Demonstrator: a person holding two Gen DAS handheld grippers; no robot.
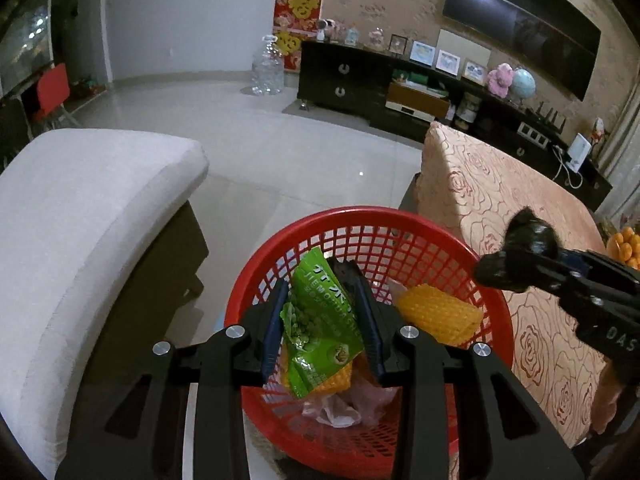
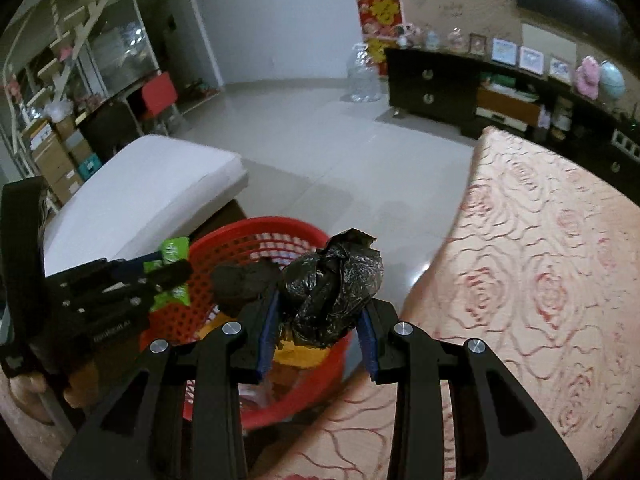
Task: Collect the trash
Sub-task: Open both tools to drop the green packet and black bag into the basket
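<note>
My left gripper (image 1: 318, 280) is shut on a green snack packet (image 1: 320, 320) and holds it upright over the red mesh basket (image 1: 360, 214). In the basket lie yellow foam netting (image 1: 440, 316) and crumpled clear plastic (image 1: 340, 408). My right gripper (image 2: 320, 300) is shut on a crumpled black plastic bag (image 2: 336, 280), just above the basket's (image 2: 264, 226) right rim at the table's edge. In the left wrist view the black bag (image 1: 528, 236) hangs right of the basket. The right wrist view shows the left gripper (image 2: 168, 276) with the green packet (image 2: 174, 248) at the basket's left side.
A table with a rose-patterned cloth (image 1: 500, 200) stands right of the basket, with oranges (image 1: 626, 246) at its far right. A white cushioned seat (image 1: 80, 200) is on the left. Bare tiled floor (image 1: 280, 140) lies beyond, then a dark TV cabinet (image 1: 360, 76) and a large water bottle (image 1: 268, 68).
</note>
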